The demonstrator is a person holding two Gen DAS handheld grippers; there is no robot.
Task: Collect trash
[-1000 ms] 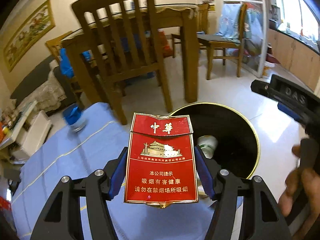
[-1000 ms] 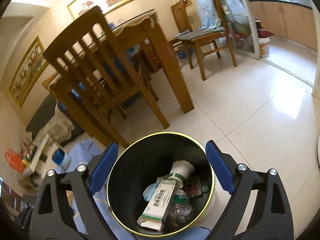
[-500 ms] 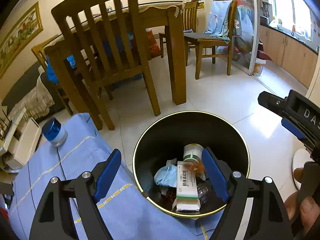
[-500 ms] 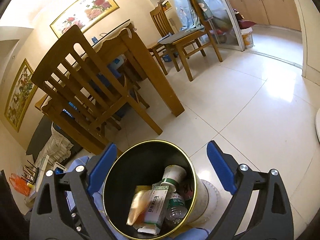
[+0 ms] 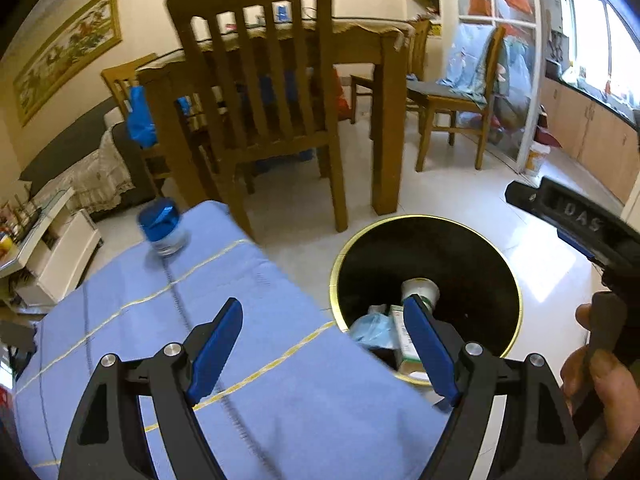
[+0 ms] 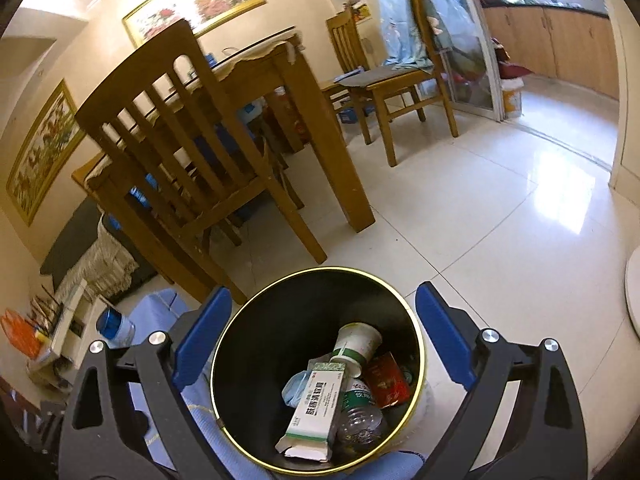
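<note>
- Left wrist view: the left gripper [image 5: 320,344], pinching a red cigarette pack a second ago, now hangs spread and empty over the blue cloth [image 5: 160,320].
- That glossy pack [image 6: 387,380] lies in the gold-rimmed black bin [image 6: 240,344] beside a paper cup [image 6: 356,344] and a cardboard medicine box [image 6: 316,412].
- The right gripper [image 6: 320,340] hovers spread over the bin.
- A blue-capped jar [image 5: 162,226] remains on the cloth, likely next.

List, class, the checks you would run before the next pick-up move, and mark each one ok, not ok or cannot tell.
1. Left claw open and empty: ok.
2. Right claw open and empty: ok.
3. Red cigarette pack inside the bin: ok.
4. Bin has room for more: ok, trash only covers the bottom.
5. Blue-capped jar standing on the blue cloth: ok.
6. Jar is trash: cannot tell.
</note>
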